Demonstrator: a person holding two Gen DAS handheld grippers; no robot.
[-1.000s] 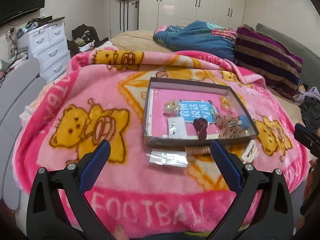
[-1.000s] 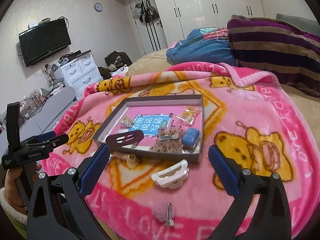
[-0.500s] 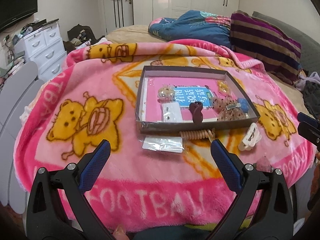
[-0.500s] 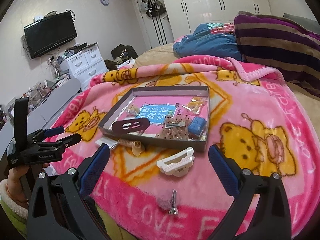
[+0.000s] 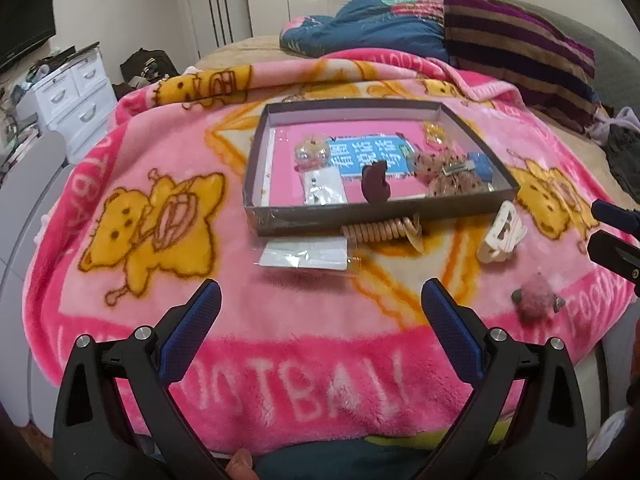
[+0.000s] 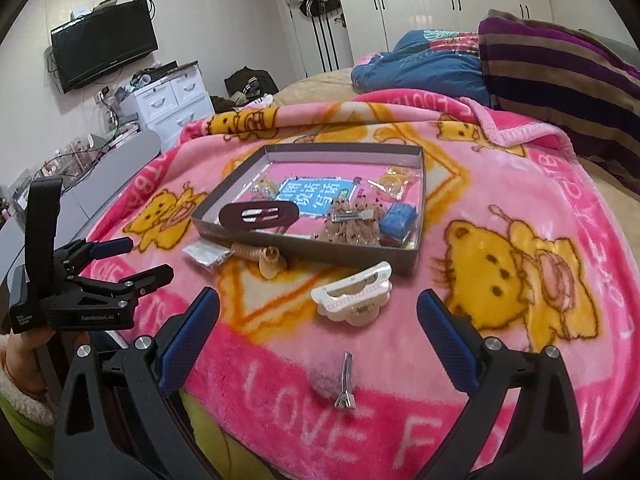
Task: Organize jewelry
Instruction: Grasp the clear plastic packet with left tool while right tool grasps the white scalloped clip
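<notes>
You are over a pink blanket spread on a bed, white drawers and wardrobes behind. Your left tongs and right tongs both gape wide, holding nothing. The tray sits mid-blanket; a white clip, a coil and a packet lie along its near edge. Only the right view shows the TV and a metal clip near the blanket's front edge.

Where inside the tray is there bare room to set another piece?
The tray is bare along its far wall and down its left side. Its near right corner is crowded: brown scrunchies, blue box, dark oval clip.
</notes>
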